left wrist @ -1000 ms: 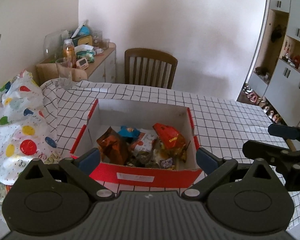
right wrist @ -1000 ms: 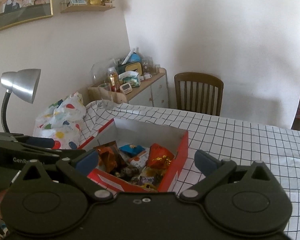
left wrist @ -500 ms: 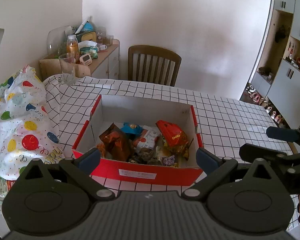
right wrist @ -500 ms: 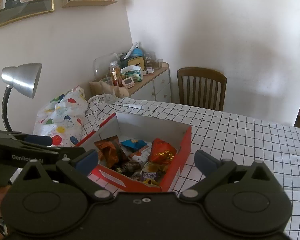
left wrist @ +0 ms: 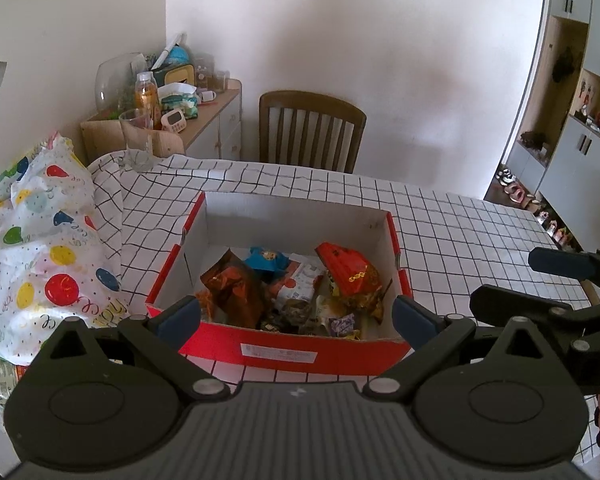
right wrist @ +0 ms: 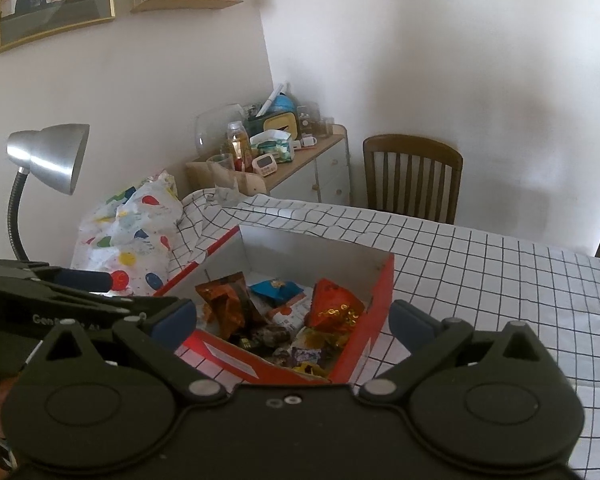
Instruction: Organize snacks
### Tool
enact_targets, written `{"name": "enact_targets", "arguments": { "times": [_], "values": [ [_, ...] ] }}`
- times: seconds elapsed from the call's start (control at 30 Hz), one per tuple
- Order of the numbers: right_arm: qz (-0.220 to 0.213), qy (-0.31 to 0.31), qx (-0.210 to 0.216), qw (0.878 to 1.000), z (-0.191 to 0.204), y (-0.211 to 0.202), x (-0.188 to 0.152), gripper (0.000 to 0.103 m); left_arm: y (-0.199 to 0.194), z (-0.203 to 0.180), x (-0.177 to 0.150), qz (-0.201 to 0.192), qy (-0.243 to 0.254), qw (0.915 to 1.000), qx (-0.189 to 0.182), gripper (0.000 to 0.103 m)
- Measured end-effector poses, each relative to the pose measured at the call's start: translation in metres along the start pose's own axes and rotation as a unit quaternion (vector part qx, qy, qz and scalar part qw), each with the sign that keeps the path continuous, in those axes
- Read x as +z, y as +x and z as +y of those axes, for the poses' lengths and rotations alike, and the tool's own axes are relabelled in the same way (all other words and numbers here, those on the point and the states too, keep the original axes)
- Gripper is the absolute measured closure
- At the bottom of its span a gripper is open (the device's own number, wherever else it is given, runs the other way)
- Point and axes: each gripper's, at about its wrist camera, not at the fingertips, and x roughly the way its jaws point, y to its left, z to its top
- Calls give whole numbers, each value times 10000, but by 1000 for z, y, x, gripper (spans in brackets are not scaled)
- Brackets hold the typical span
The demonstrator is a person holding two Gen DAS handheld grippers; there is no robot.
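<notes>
Left wrist view: the left gripper (left wrist: pixel 296 316) hangs with jaws wide and empty, just short of the red box (left wrist: pixel 284 354) on the checked table (left wrist: pixel 460 220). Snacks (left wrist: pixel 288 288) lie heaped inside it. A spotted bag (left wrist: pixel 40 248) sits to its left.

Right wrist view: the right gripper (right wrist: pixel 292 318) is likewise spread wide, holding nothing, above the box's (right wrist: pixel 374 300) near corner; a lamp (right wrist: pixel 48 156) stands left

The box (left wrist: pixel 284 354) is red outside, white inside. A white tablecloth (left wrist: pixel 460 224) carries a black grid. The bag (left wrist: pixel 40 248) is white with red, yellow, blue and green balloons.
</notes>
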Motion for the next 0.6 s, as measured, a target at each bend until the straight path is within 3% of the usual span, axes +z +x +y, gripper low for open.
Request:
{"name": "enact_targets", "arguments": {
  "times": [0.6],
  "values": [
    [-30, 138, -51, 9999, -15, 3, 2, 0, 9, -5, 6, 48, 48, 10000, -16, 0]
  ]
}}
